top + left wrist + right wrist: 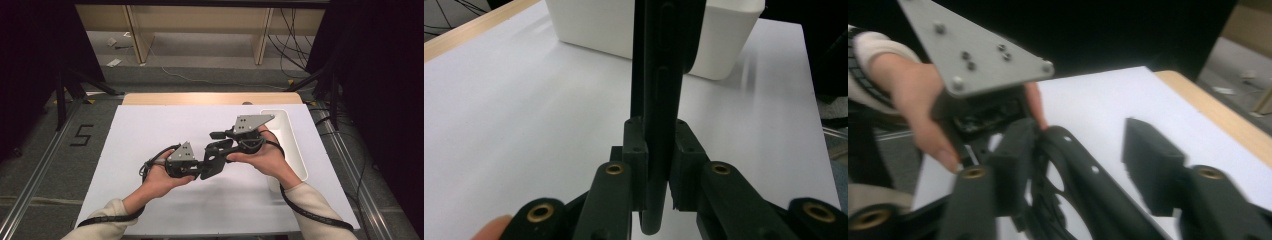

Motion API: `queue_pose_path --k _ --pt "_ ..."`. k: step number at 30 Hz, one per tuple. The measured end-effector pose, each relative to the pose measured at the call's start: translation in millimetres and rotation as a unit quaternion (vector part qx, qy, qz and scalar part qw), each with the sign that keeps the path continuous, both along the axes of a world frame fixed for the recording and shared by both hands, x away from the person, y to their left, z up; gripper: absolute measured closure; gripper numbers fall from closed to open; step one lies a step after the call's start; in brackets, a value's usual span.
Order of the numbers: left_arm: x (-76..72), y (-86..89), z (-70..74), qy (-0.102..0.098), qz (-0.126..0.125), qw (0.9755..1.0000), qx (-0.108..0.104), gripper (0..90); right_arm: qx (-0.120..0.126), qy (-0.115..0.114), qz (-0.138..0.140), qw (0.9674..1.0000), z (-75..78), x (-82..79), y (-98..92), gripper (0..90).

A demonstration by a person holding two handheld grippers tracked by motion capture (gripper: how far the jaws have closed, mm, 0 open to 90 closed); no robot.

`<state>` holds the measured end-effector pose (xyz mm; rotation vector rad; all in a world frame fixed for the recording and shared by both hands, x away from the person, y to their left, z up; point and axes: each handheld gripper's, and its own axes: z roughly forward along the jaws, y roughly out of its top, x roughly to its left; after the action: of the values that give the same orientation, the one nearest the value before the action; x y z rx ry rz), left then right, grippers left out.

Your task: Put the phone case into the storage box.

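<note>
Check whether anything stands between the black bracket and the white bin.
Only the right hand and the right gripper, whose open jaws straddle the black bracket on the side of the white bin. The left gripper is shut on the bracket. Nothing loose lies on the table between.

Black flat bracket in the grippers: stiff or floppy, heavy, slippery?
Probably stiff: the black bracket stands straight from the left fingers without sagging. Likely light, being thin with cutouts. Pinched near one end, it may pivot.
</note>
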<state>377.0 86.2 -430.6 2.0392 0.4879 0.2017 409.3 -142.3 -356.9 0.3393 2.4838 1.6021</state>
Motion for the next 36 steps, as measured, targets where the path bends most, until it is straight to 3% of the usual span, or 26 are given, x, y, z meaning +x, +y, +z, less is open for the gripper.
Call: queue_pose_path --k 7,11,17,28,36 --pt "-0.9 1.6 0.8 0.000 0.024 0.9997 -0.004 80.0 0.038 0.018 -0.018 0.9990 -4.0 2.5 -2.4 25.8" --pt "-0.6 3.6 1.8 0.000 0.042 0.9991 -0.008 79.9 0.064 0.023 -0.039 0.9969 -3.8 4.2 -9.4 26.7" --pt "-0.5 4.6 1.6 0.002 0.068 0.9976 -0.014 79.9 0.085 0.025 -0.080 0.9928 -9.5 3.5 -17.4 18.5" --pt "-0.6 8.2 3.1 -0.001 0.121 0.9923 -0.028 79.8 0.109 0.018 -0.141 0.9839 -17.6 -0.4 -12.6 7.9" --pt "-0.7 6.8 2.9 -0.003 0.146 0.9887 -0.032 79.7 0.107 0.012 -0.160 0.9813 -22.3 -3.4 -4.7 3.4"
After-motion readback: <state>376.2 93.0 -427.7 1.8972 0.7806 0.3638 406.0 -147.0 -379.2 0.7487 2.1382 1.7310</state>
